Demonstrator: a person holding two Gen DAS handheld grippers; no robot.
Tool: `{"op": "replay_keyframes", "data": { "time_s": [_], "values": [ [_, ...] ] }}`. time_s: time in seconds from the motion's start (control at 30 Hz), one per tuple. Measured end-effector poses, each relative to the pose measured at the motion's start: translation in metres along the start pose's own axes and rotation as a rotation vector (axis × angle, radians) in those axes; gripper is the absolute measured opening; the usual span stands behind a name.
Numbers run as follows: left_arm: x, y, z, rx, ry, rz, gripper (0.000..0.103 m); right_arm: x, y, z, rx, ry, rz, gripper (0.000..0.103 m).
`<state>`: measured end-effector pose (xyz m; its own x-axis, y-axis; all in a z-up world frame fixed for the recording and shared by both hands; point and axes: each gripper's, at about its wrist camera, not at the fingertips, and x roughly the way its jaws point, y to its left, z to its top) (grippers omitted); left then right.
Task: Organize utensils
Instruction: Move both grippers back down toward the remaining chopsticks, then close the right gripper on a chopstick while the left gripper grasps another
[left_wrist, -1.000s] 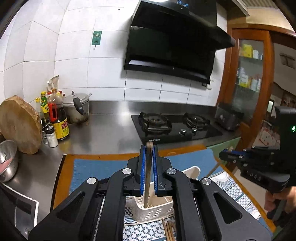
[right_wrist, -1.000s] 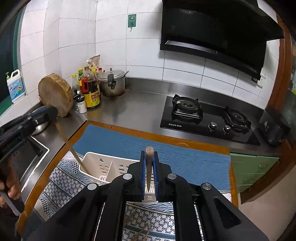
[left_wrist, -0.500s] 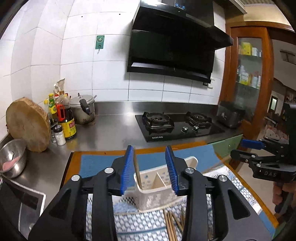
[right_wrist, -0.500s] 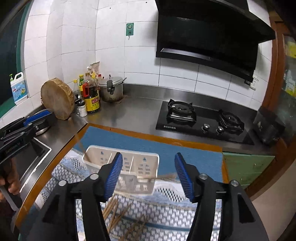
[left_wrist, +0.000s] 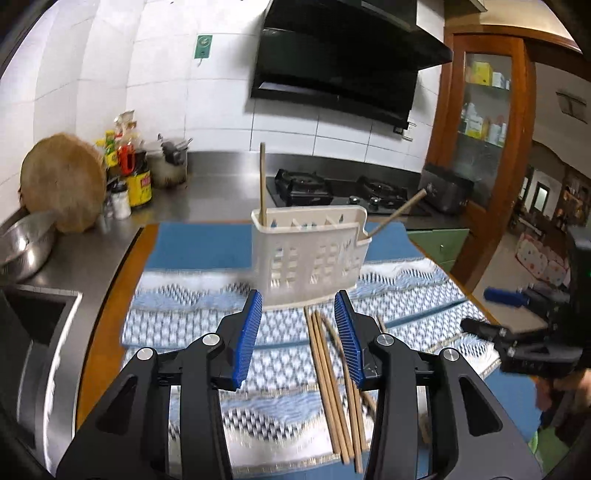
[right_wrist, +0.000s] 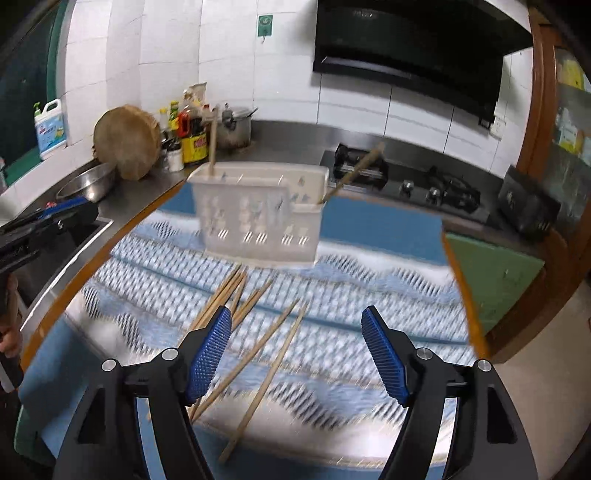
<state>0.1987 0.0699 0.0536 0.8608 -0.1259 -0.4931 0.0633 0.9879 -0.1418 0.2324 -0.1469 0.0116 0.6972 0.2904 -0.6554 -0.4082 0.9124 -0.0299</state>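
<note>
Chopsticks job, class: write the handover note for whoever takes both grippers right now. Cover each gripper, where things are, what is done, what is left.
Left gripper: open, nothing between the pads.
Right gripper: jaws opening, empty.
White holder stands on the patterned mat. Two chopsticks are in it: one upright at its left end, one leaning out of the right end.
Left: the loose chopsticks lying on the mat in front of the holder, all to go in.
</note>
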Motion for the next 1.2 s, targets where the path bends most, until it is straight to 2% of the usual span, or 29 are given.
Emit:
{"op": "replay_keyframes", "data": {
  "time_s": [0.17,0.43,0.5,0.8,1.07,1.2],
  "values": [
    [-0.013,0.016,-0.031,-0.062,0.015,0.017,0.042,0.003,0.033,-0.042,0.019,0.008,0.058,0.061],
    [-0.017,0.039,-0.059,-0.102,0.035,0.044,0.042,0.031,0.085,-0.067,-0.028,0.051,0.078,0.042],
    [-0.017,0.044,-0.065,-0.114,0.042,0.044,0.042,0.040,0.088,-0.070,-0.026,0.065,0.066,0.036],
    [-0.001,0.046,-0.086,-0.125,0.110,-0.005,0.042,0.075,0.088,-0.074,0.011,0.145,0.050,0.027],
    [0.023,0.019,-0.105,-0.062,0.203,-0.084,0.042,0.084,0.087,-0.075,0.011,0.157,0.024,0.009],
    [0.039,0.006,-0.113,-0.035,0.255,-0.107,0.040,0.082,0.079,-0.076,0.032,0.157,0.018,0.007]
  ]
}}
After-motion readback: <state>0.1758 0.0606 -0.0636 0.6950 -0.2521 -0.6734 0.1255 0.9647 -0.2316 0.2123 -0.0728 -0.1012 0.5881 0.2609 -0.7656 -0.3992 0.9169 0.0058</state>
